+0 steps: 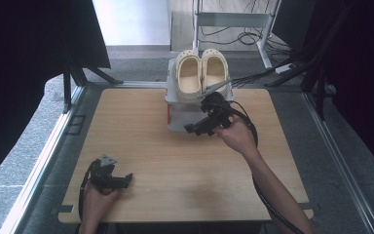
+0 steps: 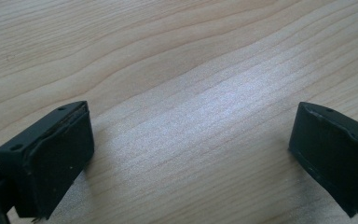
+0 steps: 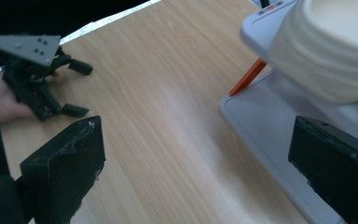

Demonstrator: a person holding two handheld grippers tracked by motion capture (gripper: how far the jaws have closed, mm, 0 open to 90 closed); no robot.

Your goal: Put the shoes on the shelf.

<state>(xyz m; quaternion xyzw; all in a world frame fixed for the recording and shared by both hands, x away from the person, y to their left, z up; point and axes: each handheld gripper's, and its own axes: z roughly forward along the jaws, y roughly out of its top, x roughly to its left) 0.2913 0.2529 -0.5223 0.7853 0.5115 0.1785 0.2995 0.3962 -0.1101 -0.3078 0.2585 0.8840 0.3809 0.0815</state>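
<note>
High view: a wooden table [image 1: 175,161] with a person's forearms coming in from the bottom edge
Left gripper [image 1: 126,179]: near the front-left corner of the table, held low by the left hand [image 1: 95,197], jaws pointing right
Left gripper state: jaws spread wide apart, nothing between them; in the left gripper view bare wood grain shows between the two black jaws
Right gripper [image 1: 195,130]: at the far middle of the table, just in front of the grey rack, held by the right hand [image 1: 236,136], jaws aimed left and toward the person
Right gripper state: jaws wide apart and empty; in the right gripper view table surface and the rack's lower shelf lie between them
Clogs [image 1: 200,73]: a cream pair, side by side on top of the grey rack, toes pointing away from the person
Grey rack [image 1: 177,119]: a low two-level stand at the far edge of the table, with an orange strut [image 3: 247,77] between its levels
Gap: right gripper near the rack but not touching the clogs; the two grippers well apart
Cable [image 1: 253,141]: black, loops from the right gripper back along the forearm
</note>
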